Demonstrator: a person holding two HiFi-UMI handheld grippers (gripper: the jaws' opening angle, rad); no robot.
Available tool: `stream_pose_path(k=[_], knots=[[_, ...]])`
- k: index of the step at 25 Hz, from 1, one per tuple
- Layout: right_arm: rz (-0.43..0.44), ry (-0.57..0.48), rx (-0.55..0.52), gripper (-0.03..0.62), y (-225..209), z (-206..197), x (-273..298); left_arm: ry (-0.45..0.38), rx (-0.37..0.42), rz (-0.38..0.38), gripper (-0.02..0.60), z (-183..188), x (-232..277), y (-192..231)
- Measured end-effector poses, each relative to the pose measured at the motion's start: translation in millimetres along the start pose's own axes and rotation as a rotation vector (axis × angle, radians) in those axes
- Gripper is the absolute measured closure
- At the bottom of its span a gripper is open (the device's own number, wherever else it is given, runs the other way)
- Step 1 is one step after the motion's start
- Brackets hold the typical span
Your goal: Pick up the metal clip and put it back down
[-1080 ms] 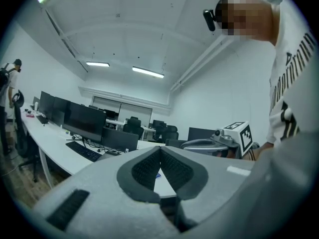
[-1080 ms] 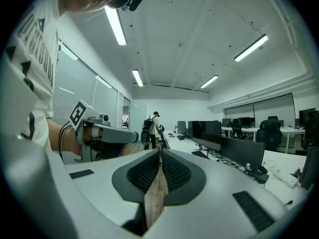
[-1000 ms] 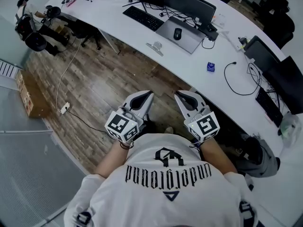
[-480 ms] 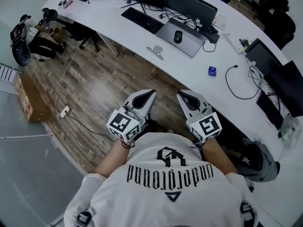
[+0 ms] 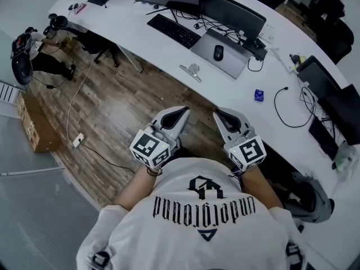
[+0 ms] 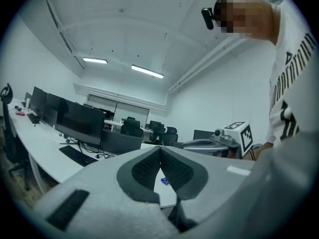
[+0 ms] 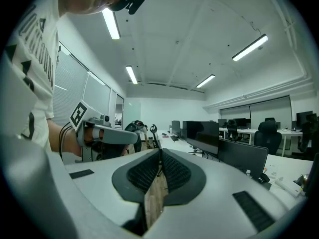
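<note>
The metal clip has not been handled yet, so the whole task is still ahead: the reach, the grasp, the lift and the setting down.

Nearest the head camera is the person's white printed shirt, with both forearms drawn in close to the body. Just beyond it the left gripper and the right gripper are held side by side, pointing roughly level toward the bench. In its own view the left gripper has its pads meeting at the tips with nothing between them. The right gripper is likewise closed tip to tip and empty, with only floor showing through the slit lower down.

Below and ahead of both lies the wooden floor, which separates the person from the curved white bench.

The small silvery piece at the bench's near edge is probably the clip, though it is too small in the head view to be sure. It lies flat and alone, well apart from both grippers. Behind it are a black keyboard and a mouse, with a small blue object off to the right. Dark monitors stand along the far side.

As I judge it, the next need is to close the distance and open one gripper before any grasp.
</note>
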State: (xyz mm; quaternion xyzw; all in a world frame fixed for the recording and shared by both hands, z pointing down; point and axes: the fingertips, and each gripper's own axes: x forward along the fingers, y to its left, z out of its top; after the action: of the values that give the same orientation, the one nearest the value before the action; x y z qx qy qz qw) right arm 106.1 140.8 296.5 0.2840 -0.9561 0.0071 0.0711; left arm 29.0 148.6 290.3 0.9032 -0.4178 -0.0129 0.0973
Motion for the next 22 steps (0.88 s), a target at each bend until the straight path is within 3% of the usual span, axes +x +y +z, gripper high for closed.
stream_pose_path(k=[22], knots=[[-0.117, 0.017, 0.006, 0.566, -19, 26, 168, 0.037, 0.018, -0.172, 0.566, 31, -4, 161]])
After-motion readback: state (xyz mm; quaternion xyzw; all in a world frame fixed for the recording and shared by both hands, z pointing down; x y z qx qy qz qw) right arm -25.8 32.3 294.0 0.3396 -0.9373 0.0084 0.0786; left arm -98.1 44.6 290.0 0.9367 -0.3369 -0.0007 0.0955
